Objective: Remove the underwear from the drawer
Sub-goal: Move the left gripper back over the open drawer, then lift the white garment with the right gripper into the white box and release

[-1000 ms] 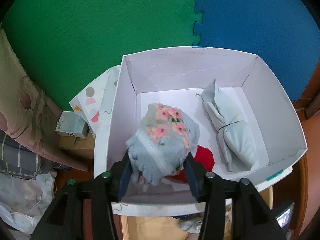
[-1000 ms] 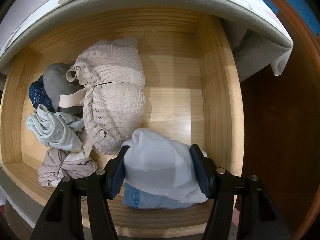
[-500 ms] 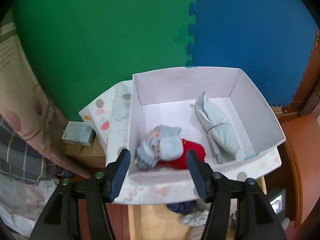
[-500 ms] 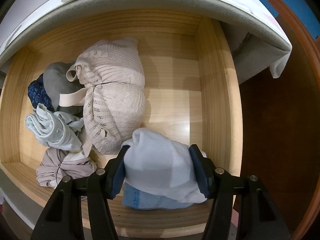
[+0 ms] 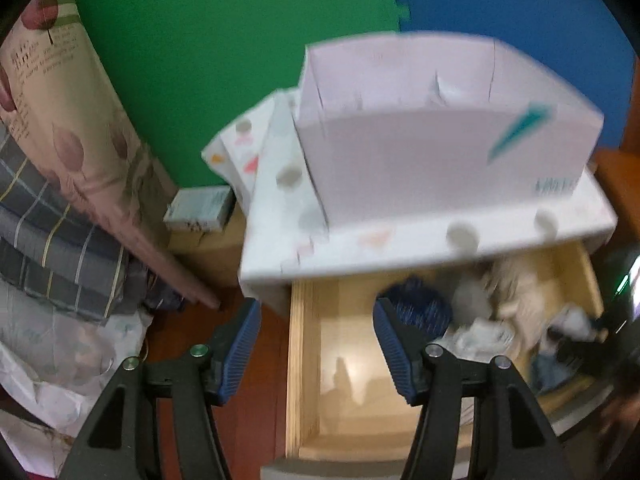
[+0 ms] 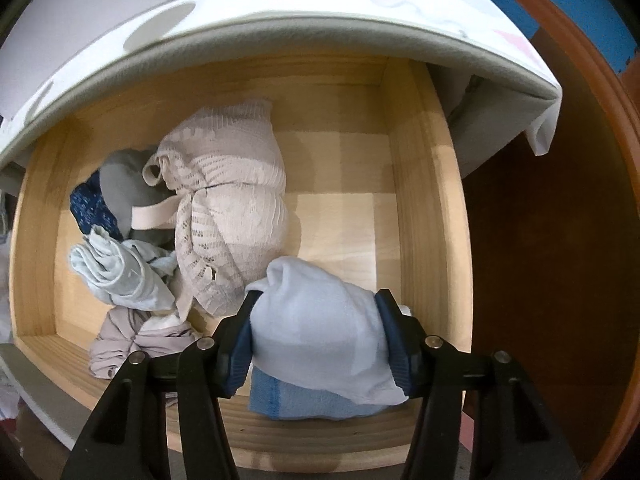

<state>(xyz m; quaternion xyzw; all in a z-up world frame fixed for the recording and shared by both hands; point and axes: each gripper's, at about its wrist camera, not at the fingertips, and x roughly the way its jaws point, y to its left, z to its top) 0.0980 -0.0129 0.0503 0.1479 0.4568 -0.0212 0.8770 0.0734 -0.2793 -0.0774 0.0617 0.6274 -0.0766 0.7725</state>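
Your right fingers [image 6: 316,338] were closing around the pale blue underwear [image 6: 320,320] at the drawer's [image 6: 424,200] front; squeeze firmly, lift straight up. Your left fingers [image 5: 316,344] hung empty and apart over the drawer, white box [image 5: 440,160] just behind.

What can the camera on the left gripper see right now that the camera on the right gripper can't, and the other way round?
Only the left view shows the green and blue floor mats, the open top of the white box and the left gripper, open with nothing between its fingers.

Only the right view shows the right gripper, its fingers closing on a pale blue bundle, and a grey-beige bundle at the drawer's front.

Both show the wooden drawer, the dark blue patterned piece and the beige lace garment.
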